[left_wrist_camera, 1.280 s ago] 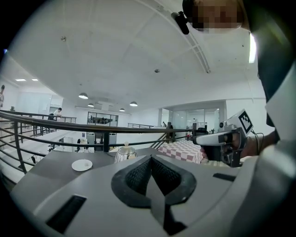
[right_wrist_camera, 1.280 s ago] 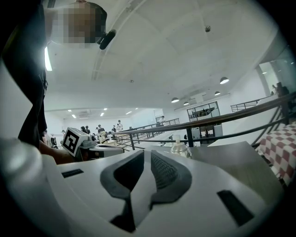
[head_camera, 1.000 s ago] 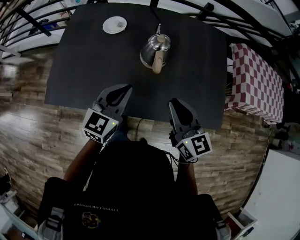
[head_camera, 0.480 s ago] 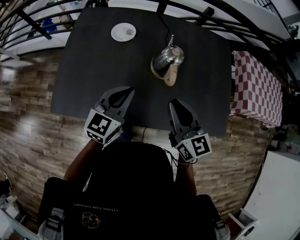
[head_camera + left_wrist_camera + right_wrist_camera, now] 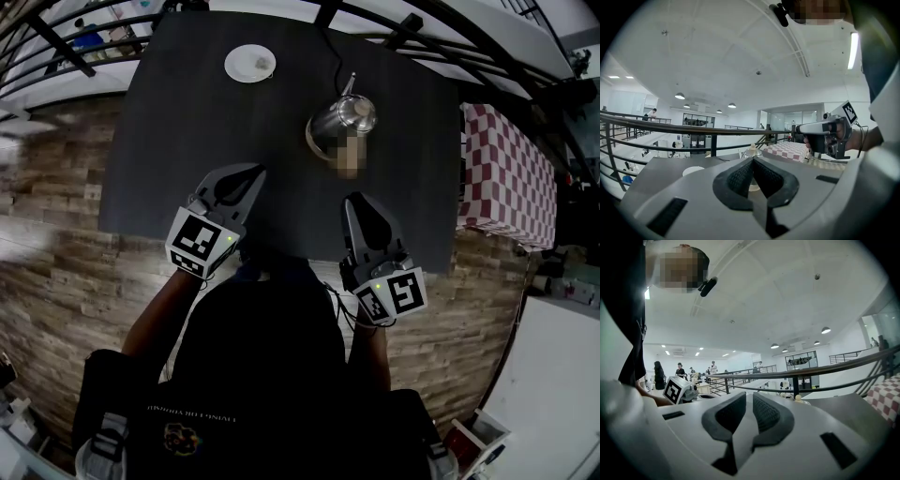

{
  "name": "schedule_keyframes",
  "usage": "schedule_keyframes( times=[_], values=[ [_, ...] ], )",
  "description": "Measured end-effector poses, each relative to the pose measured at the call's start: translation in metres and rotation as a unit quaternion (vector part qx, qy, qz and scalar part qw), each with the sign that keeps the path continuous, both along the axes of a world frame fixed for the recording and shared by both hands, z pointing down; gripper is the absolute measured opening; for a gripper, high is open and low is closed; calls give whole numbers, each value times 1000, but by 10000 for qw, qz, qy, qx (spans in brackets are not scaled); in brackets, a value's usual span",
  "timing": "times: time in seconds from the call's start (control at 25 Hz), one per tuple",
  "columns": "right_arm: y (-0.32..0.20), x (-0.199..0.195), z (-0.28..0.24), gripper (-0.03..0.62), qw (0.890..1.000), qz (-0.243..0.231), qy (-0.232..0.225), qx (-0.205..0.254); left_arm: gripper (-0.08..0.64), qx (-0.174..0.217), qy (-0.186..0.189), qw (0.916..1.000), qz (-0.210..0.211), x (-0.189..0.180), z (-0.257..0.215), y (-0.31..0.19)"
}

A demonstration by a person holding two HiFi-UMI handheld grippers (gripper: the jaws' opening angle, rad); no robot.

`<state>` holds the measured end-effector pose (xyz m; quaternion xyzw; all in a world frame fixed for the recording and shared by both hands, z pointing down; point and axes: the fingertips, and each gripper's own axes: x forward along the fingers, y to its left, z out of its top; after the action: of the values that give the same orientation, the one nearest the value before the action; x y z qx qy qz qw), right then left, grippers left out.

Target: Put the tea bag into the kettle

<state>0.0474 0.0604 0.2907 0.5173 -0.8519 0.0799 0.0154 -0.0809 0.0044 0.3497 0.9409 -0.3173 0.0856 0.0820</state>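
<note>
View shifted, kettle (image 5: 349, 114) well beyond right tool (image 5: 357, 202)

Dark rectangular bench (image 5: 187, 141) on brown wood-plank floor (image 5: 56, 281); red-and-white checked cloth (image 5: 506, 169) just right of the bench, black metal railing (image 5: 67, 44) beyond it.

My head camera looks steeply down from above my shoulders onto the dark tabletop (image 5: 187, 141). It takes in my left claw (image 5: 248, 176) and right claw (image 5: 356, 202) at the near edge. Each claw's camera sits low, close behind its own jaws, facing almost level across the tabletop toward the far-edge railing (image 5: 670, 129). All three views share the kettle (image 5: 342, 117), and each claw camera catches the other claw.
</note>
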Motion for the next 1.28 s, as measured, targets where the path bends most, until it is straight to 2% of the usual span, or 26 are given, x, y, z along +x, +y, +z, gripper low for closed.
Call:
schedule_keyframes(
  times=[0.64, 0.84, 1.28],
  values=[
    [-3, 41, -2, 53, 9995, 313, -45, 75, 5, 123, -69, 9997, 177, 34, -7, -14],
    [-24, 58, 0, 52, 9994, 291, -110, 116, 5, 166, -209, 9994, 215, 49, -7, -36],
    [-77, 114, 6, 54, 9988, 447, -170, 74, 5, 215, -401, 9975, 536, 110, -8, -91]
  ],
)
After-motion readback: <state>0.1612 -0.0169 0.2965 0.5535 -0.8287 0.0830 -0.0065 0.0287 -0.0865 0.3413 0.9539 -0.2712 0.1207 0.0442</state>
